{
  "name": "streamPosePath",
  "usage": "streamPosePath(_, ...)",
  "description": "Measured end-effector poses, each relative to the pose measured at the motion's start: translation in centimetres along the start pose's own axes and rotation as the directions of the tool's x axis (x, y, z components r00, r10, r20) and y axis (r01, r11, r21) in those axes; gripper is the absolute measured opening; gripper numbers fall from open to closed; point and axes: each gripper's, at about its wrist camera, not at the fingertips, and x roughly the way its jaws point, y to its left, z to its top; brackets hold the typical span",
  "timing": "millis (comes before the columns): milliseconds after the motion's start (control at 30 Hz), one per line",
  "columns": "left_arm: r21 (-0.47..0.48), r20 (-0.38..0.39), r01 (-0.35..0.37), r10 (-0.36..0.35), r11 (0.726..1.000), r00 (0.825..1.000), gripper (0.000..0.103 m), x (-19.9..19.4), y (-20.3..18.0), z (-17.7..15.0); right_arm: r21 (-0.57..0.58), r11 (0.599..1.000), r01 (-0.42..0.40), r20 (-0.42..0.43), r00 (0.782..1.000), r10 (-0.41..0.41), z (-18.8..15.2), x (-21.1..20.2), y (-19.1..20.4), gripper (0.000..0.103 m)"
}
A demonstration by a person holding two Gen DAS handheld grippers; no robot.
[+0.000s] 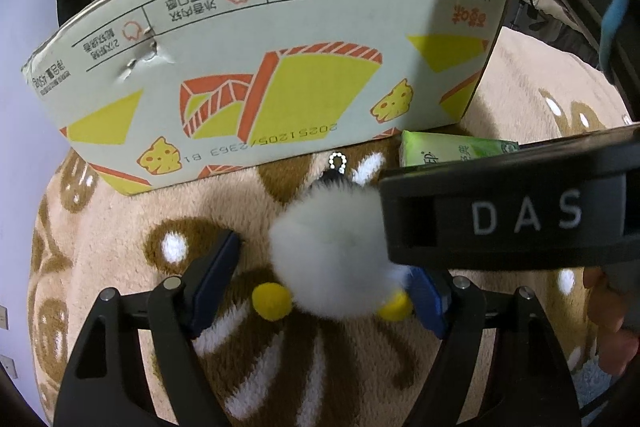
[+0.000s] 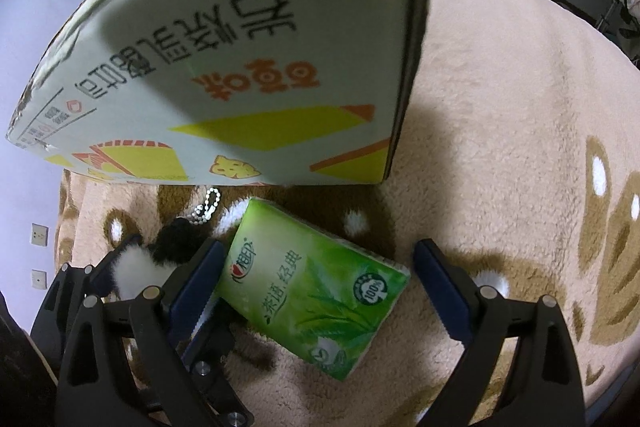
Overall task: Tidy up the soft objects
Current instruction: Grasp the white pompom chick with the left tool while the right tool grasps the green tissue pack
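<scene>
Between the parted fingers of the left gripper [image 1: 324,287] sits the fluffy white keychain toy [image 1: 328,251], ungripped on the blanket [image 1: 120,255]. Closing off-centre could squeeze it out toward 6 o'clock. The right gripper [image 2: 320,291], also released, straddles the green tissue pack [image 2: 312,291], whose 6 o'clock corner may slip free. The cardboard box [image 1: 240,67] waits at 12 o'clock.

Under me is a plush beige blanket [image 2: 500,99] with a brown and white pattern, covering the whole surface. On it stands a printed cardboard box [image 1: 256,67], upright at the far side. Just in front of the box lies a green tissue pack [image 2: 316,291], flat on the pile. Beside that pack rests a white fluffy pompom keychain [image 1: 328,259] with yellow feet, its bead chain [image 2: 206,209] trailing toward the box.
</scene>
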Motion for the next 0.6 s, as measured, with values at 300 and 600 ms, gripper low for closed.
streamPosePath(300, -0.041, 0.014, 0.013, -0.012, 0.999, 1.000, 0.055, 0.0, 1.1, 0.4, -0.028, 0.999, 0.017, -0.002, 1.000, -0.017, -0.4, 0.0, 0.4, 0.098)
streamPosePath(600, -0.059, 0.016, 0.014, -0.013, 0.998, 1.000, 0.039, 0.0, 1.9, 0.7, 0.003, 1.000, 0.007, -0.007, 1.000, -0.007, -0.8, -0.2, 0.9, 0.092)
